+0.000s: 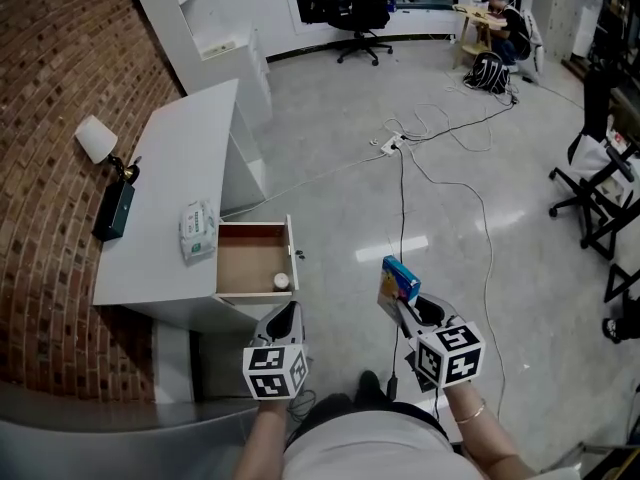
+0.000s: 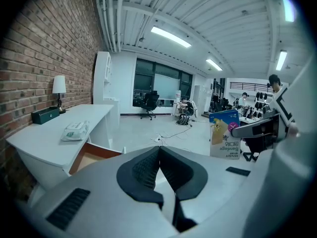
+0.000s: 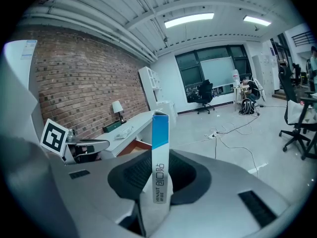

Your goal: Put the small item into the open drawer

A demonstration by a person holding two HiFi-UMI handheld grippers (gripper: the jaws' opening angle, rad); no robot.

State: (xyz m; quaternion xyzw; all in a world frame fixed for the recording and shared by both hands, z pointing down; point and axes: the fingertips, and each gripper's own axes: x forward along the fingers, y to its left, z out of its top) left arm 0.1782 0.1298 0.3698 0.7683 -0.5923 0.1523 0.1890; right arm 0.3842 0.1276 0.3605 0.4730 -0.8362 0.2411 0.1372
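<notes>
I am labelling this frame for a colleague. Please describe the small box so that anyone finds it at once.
Find the white desk by the brick wall, with its open drawer. Right of the drawer, the right gripper is shut on a small box. Only it is blue and yellow; the left gripper is empty.

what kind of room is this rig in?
Probably an office or lab workspace: black swivel chair at the far end, white desk along a brick wall, power strip with loose cables trailing from it.
</notes>
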